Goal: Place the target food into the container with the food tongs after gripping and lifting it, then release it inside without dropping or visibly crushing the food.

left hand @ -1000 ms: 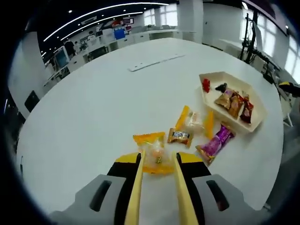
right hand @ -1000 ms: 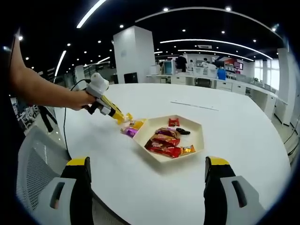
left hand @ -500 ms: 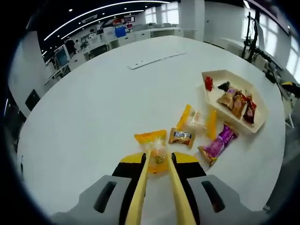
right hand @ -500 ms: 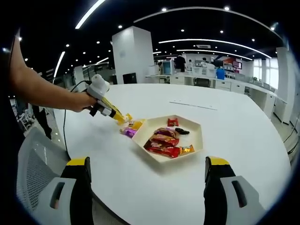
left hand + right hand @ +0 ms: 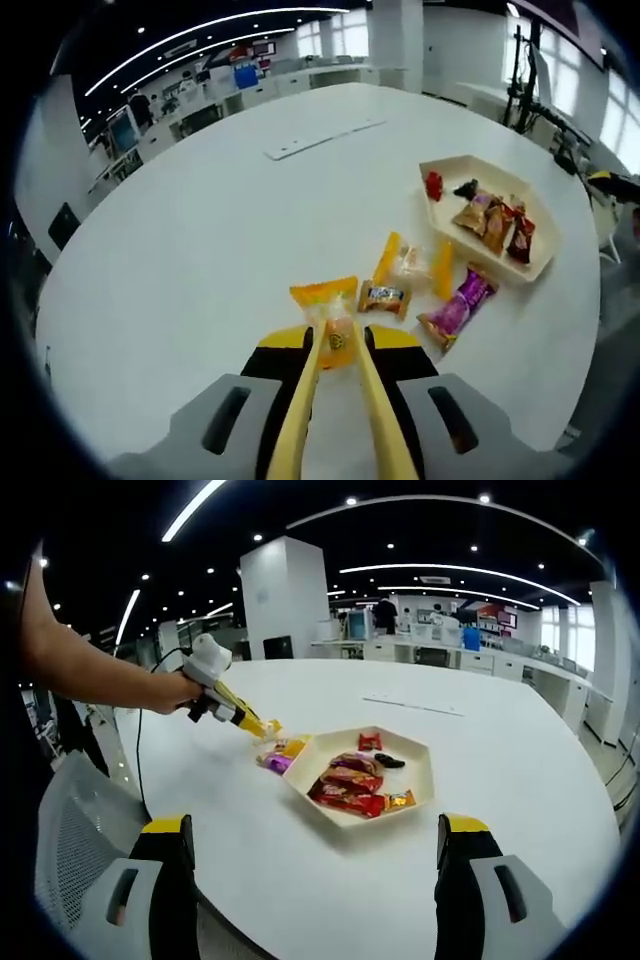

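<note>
A big round white table (image 5: 200, 230) carries everything. Toward its right side in the left gripper view sits the hexagonal cream tray (image 5: 545, 262) — the container — already holding several wrapped snacks. Just beside its near wall lie three loose packets: a purple one (image 5: 456, 305), a clear one with orange ends (image 5: 412, 264) and a small brown one (image 5: 384, 296).

The left gripper (image 5: 336, 340) drives yellow food tongs (image 5: 300, 420), whose blades have closed to a narrow gap on the orange-wrapped snack (image 5: 330, 320); in the right gripper view the packet appears lifted just clear of the table, well short of the tray. The right gripper (image 5: 312, 855) hangs with its jaws spread wide, holding nothing, on the tray's other side.

The grip looks to sit on one end of the packet — thin, slippery film. A quick swing toward the tray could let it slide out between the blades, while squeezing harder to prevent that would flatten the soft food inside. A low carry might also clip the loose packets or the tray wall.
</note>
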